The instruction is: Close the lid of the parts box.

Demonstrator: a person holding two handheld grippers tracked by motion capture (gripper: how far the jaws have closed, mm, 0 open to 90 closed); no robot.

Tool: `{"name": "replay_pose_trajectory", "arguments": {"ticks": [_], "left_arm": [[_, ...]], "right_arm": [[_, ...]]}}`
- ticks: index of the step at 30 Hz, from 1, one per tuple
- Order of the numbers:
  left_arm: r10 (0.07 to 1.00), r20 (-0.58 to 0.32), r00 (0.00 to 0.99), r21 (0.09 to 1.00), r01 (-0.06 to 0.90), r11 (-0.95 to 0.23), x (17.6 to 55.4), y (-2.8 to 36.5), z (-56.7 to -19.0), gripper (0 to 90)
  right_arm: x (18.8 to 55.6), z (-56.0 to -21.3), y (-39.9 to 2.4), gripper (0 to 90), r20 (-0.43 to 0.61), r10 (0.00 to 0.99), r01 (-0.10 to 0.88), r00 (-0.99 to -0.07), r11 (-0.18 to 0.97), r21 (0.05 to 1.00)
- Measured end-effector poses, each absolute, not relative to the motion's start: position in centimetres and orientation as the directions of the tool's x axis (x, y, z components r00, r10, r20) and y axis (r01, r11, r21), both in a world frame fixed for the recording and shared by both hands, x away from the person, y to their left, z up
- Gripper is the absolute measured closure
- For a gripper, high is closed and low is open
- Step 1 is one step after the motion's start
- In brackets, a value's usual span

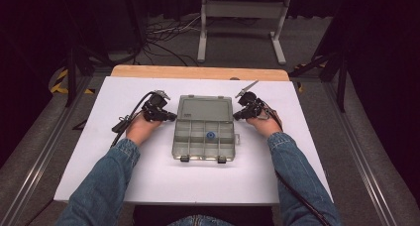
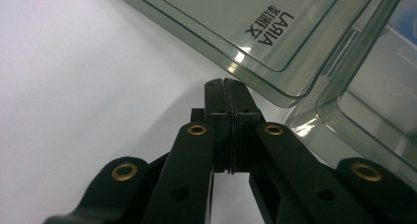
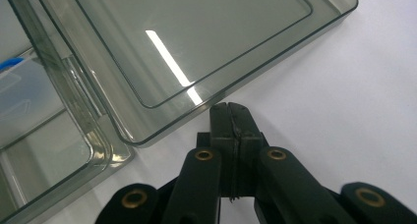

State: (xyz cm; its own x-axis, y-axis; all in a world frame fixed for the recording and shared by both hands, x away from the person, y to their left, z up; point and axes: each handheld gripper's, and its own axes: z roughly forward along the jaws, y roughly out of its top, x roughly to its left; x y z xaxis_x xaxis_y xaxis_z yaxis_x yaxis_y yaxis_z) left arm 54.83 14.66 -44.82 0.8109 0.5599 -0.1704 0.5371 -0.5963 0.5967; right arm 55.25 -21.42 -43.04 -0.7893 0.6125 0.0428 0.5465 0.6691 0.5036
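Observation:
A clear grey plastic organiser box (image 1: 204,136) lies open in the middle of the white table, its lid (image 1: 204,108) folded back flat. A small blue round part (image 1: 211,135) sits in one of its middle compartments. My left gripper (image 1: 172,117) is at the lid's left edge, jaws shut with nothing between them; its tips (image 2: 227,82) sit just under the lid's corner (image 2: 275,94). My right gripper (image 1: 236,116) is at the lid's right edge, also shut and empty, its tips (image 3: 230,107) right by the lid's rim (image 3: 196,113).
The white table top (image 1: 124,156) has a wooden strip (image 1: 198,72) along its far edge. Two black latches (image 1: 203,159) stick out at the box's near side. Cables trail from both grippers. A white metal stand (image 1: 242,23) and loose cables lie on the floor beyond.

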Motion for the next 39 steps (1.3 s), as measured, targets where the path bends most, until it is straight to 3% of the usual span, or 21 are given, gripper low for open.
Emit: {"name": "replay_pose_trajectory", "arguments": {"ticks": [39], "left_arm": [[0.589, -0.123, 0.799, 0.594, 0.534, -0.601, 55.2, 13.4, -44.7, 89.7]], "right_arm": [[56.1, -43.3, -20.8, 90.0, 0.047, 0.635, 0.556, -0.771, 0.636, 0.536]]}}
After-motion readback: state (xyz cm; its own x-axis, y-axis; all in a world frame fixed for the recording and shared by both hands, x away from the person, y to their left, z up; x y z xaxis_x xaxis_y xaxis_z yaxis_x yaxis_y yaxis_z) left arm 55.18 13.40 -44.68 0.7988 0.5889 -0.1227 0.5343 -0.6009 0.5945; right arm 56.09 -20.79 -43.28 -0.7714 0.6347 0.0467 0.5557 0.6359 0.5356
